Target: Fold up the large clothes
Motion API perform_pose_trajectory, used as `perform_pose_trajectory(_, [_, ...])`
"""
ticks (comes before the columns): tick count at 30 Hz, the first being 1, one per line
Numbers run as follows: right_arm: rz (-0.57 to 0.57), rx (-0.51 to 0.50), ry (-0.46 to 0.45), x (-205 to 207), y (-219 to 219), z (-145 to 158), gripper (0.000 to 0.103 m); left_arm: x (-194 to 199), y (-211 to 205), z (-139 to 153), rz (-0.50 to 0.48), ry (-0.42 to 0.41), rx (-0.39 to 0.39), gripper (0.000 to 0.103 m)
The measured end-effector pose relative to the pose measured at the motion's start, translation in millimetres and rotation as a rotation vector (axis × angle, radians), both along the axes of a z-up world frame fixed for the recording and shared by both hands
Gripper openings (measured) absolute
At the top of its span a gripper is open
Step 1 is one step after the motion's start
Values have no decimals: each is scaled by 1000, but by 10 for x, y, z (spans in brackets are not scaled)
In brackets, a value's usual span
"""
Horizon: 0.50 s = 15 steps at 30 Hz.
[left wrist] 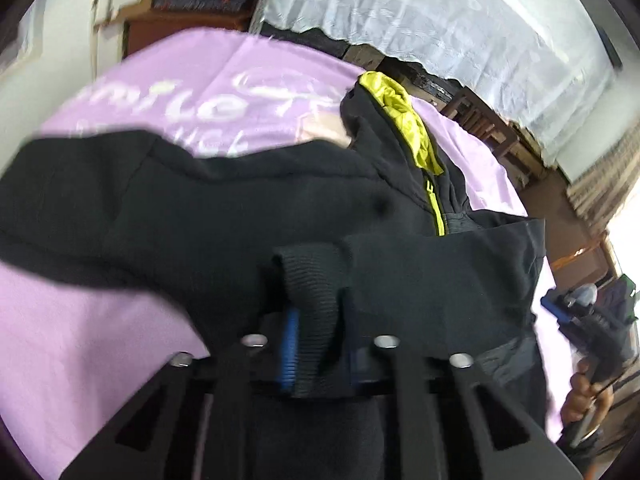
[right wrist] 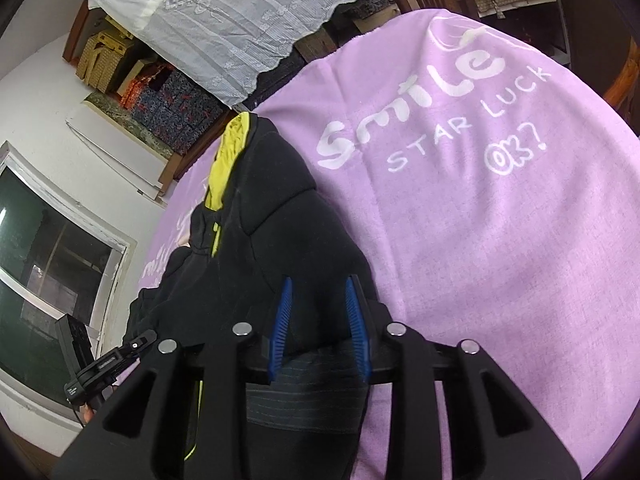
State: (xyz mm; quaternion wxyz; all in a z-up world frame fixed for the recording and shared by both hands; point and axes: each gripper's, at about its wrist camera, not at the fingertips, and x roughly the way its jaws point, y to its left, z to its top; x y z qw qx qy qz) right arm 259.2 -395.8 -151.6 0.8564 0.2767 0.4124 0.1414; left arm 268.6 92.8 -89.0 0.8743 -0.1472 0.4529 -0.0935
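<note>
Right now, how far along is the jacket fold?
Early. The black jacket lies on the purple blanket, one sleeve already drawn across its front. In hand: the left gripper pinches the ribbed cuff; the right gripper's fingers straddle the hem unclamped. Left: second sleeve, body fold.

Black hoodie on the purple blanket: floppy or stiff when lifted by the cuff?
Likely floppy: the hoodie lies in soft folds. The ribbed cuff, pinched in the left gripper, should stretch. Thick fleece probably drags on the blanket rather than sliding.
</note>
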Motion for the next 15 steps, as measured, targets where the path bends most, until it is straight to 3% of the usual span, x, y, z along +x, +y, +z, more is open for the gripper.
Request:
perform_pose_trajectory(2, [-33, -45, -25, 108, 1, 39, 43, 37, -47, 129, -24, -33, 34, 14])
perform_pose_trajectory(4, [-64, -64, -35, 227, 2, 80, 84, 71, -103, 257, -42, -67, 62, 14])
perform_pose_trajectory(9, [-28, -75, -19, 598, 207, 98, 88, 226, -225, 389, -56, -111, 112, 14])
perform_pose_trajectory(10, [-25, -102, -13, 643, 268, 72, 73, 254, -219, 402, -54, -114, 103, 13])
perform_pose_trajectory(11, [-24, -135, -8, 671, 321, 50, 51, 279, -218, 417, -53, -118, 95, 13])
perform_pose_trajectory(12, [-19, -162, 1, 694, 361, 13, 8, 319, -222, 450, -52, -128, 91, 12])
perform_pose_trajectory(15, [-92, -127, 10, 733, 171, -17, 8, 414, -300, 511, -70, -157, 94, 12])
